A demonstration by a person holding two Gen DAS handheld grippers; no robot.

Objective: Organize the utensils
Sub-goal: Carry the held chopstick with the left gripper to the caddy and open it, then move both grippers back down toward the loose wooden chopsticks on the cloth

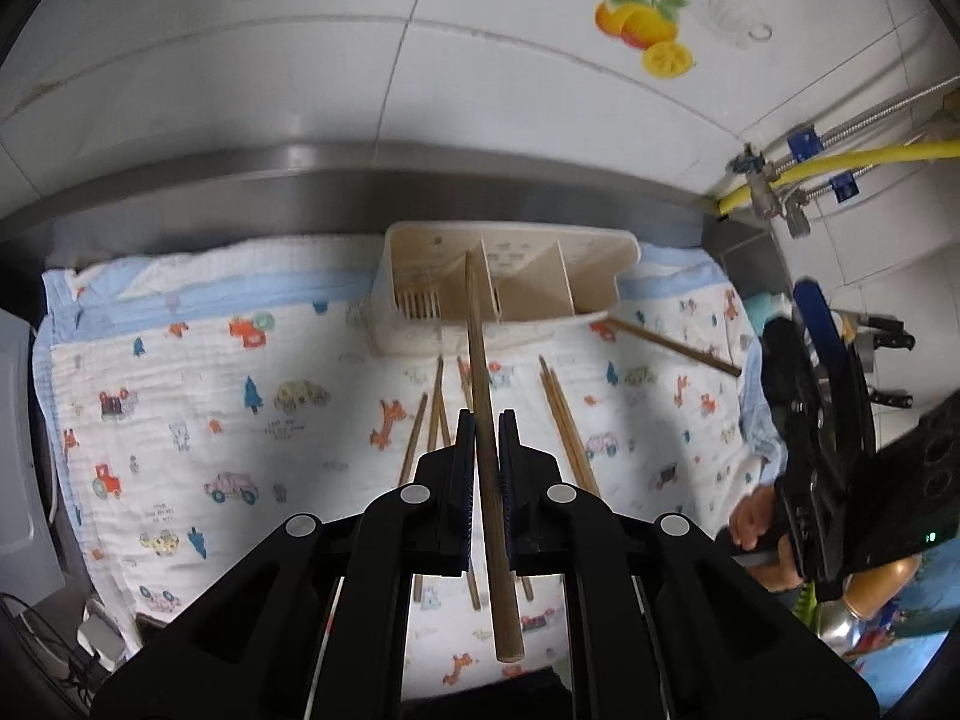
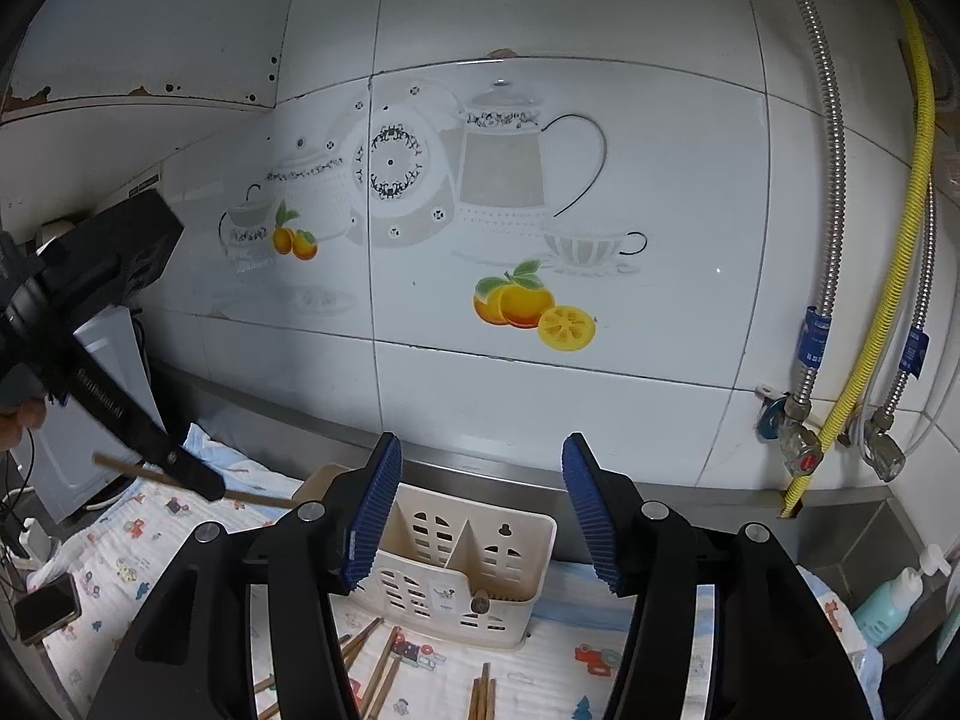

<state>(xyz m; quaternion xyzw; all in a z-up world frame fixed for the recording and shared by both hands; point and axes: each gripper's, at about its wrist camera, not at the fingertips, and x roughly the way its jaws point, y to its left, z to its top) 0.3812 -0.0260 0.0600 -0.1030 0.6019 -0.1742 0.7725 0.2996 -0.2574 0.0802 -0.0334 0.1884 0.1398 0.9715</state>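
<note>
My left gripper [image 1: 485, 420] is shut on one brown chopstick [image 1: 480, 360], held lengthwise between the pads. The chopstick's far tip lines up with the left compartment of the cream utensil caddy [image 1: 594, 276]. Several loose chopsticks [image 1: 567, 426] lie on the cloth below, and one more [image 1: 672, 345] lies to the right of the caddy. My right gripper [image 2: 483, 438] is open with nothing between its blue pads, raised in front of the caddy [image 2: 516, 540]. In the right wrist view the left gripper [image 2: 204, 486] comes in from the left, carrying the chopstick [image 2: 258, 499].
A white cloth printed with cartoon cars [image 1: 240, 420] covers the steel counter below a tiled wall. A phone [image 2: 48, 606] and a white appliance [image 2: 102, 372] are at the left. Pipes and valves [image 2: 798, 456] and a soap bottle [image 2: 888, 600] are at the right.
</note>
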